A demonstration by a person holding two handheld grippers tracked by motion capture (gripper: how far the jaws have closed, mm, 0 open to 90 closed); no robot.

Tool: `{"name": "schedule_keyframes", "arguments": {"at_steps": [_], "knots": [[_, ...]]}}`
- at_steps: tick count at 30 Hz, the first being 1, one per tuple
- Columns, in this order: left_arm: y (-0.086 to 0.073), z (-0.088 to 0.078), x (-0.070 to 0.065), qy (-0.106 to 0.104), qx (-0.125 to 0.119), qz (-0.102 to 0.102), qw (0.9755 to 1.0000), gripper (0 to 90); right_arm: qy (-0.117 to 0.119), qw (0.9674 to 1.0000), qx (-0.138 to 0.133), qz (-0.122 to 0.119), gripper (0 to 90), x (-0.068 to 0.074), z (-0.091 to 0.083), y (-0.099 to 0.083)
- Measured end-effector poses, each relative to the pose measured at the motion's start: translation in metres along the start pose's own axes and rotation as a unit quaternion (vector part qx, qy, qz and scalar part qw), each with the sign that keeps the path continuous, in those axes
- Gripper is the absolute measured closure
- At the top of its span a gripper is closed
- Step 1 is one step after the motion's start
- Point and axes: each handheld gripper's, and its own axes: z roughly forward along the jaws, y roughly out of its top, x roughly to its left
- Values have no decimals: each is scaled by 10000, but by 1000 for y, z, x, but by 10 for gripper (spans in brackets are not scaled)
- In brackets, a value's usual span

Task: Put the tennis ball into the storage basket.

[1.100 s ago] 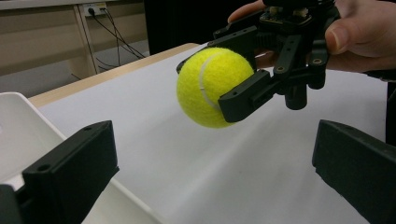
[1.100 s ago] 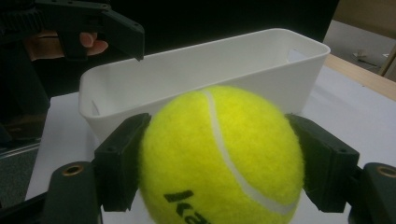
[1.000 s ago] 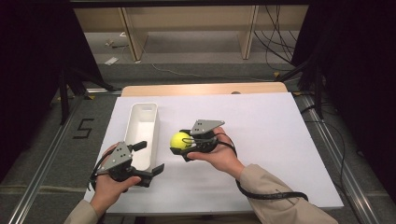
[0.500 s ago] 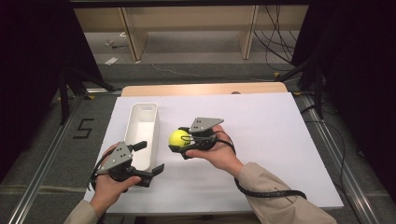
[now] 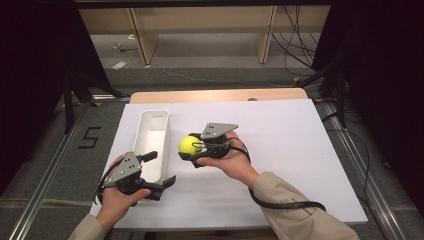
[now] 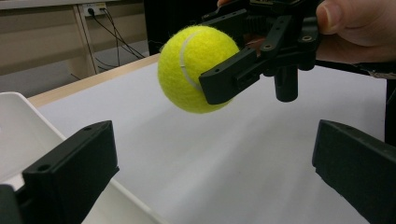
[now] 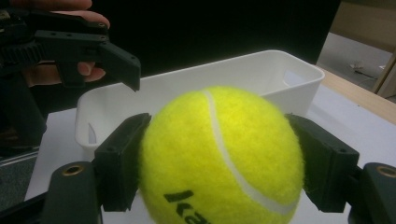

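Right gripper view: the tennis ball [image 7: 219, 158] is cut off by the bottom edge, its black lettering only partly legible; it hides the near wall of the white bin [image 7: 261, 74]. High view: the person's forearms leave the frame at the bottom edge.

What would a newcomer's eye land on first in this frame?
The yellow tennis ball, clamped in the right gripper above the white sheet, just right of the white bin. Next, the left gripper, jaws open, sits at the bin's near end.
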Motion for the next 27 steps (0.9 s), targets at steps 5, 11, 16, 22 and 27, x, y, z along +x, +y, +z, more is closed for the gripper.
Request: {"name": "schedule_keyframes", "arguments": {"at_steps": [5,11,16,22,27], "knots": [[0,0,0,7,-3,-1,10000,0,4,10000,-32,-11,265,0,1,2],[0,0,0,3,-1,1,10000,0,-1,10000,-54,-18,265,-1,3,3],[0,0,0,5,1,4,10000,0,3,10000,-74,-13,265,-2,4,5],[0,0,0,-7,-7,16,10000,0,-14,9999,-117,-11,265,-3,4,8],[0,0,0,-4,-3,19,10000,0,-16,9999,-153,-24,265,-5,3,11]]}}
